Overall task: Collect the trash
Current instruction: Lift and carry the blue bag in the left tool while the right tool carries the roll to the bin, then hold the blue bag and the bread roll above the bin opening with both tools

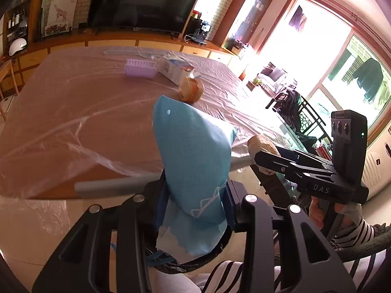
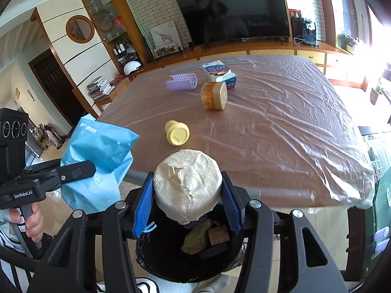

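Observation:
My left gripper (image 1: 195,195) is shut on a light blue plastic bag (image 1: 193,161) and holds it upright off the table's near edge; the bag also shows in the right wrist view (image 2: 97,156). My right gripper (image 2: 187,195) is shut on a cream tissue roll (image 2: 188,183), held above a black bin (image 2: 185,263) that holds some scraps; the roll also shows in the left wrist view (image 1: 262,144). On the table (image 2: 281,127) lie a yellow cap (image 2: 177,132), an orange jar (image 2: 214,95), a purple hair curler (image 2: 182,81) and a white and blue carton (image 2: 220,72).
Clear plastic sheeting covers the brown table. A TV (image 2: 234,14) stands on a long wooden cabinet behind it. A dark chair (image 1: 293,107) and a bright window are to the right. The bin stands on the floor below the table's near edge.

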`<move>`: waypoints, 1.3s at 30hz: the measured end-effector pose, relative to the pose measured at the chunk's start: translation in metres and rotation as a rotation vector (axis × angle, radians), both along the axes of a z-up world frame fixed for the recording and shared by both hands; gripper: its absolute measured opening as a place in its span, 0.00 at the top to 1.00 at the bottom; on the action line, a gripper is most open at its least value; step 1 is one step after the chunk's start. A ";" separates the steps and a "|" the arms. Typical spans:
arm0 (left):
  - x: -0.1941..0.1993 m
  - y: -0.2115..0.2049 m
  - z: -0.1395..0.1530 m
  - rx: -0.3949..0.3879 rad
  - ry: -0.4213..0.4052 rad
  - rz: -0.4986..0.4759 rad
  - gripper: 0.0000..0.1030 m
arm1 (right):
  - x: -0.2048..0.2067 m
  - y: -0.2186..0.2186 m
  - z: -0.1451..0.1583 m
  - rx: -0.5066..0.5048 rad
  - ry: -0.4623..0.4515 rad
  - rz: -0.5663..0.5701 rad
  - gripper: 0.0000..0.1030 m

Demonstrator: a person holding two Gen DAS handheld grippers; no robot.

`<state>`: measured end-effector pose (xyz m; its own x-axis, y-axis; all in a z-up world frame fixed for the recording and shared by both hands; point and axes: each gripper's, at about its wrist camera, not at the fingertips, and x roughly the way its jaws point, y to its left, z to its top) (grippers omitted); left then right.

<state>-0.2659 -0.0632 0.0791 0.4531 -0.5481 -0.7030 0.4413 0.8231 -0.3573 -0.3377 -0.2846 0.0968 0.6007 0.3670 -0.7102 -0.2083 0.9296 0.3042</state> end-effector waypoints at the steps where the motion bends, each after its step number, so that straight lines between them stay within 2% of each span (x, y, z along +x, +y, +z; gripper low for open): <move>1: -0.003 -0.001 -0.002 0.002 0.001 -0.003 0.61 | -0.004 -0.002 -0.001 0.001 0.003 0.001 0.50; 15: -0.022 -0.009 -0.034 0.068 0.045 -0.012 0.61 | -0.029 0.004 -0.024 -0.002 0.058 0.027 0.50; 39: -0.027 -0.026 -0.084 0.177 0.118 -0.063 0.61 | -0.020 0.013 -0.073 -0.048 0.174 0.043 0.50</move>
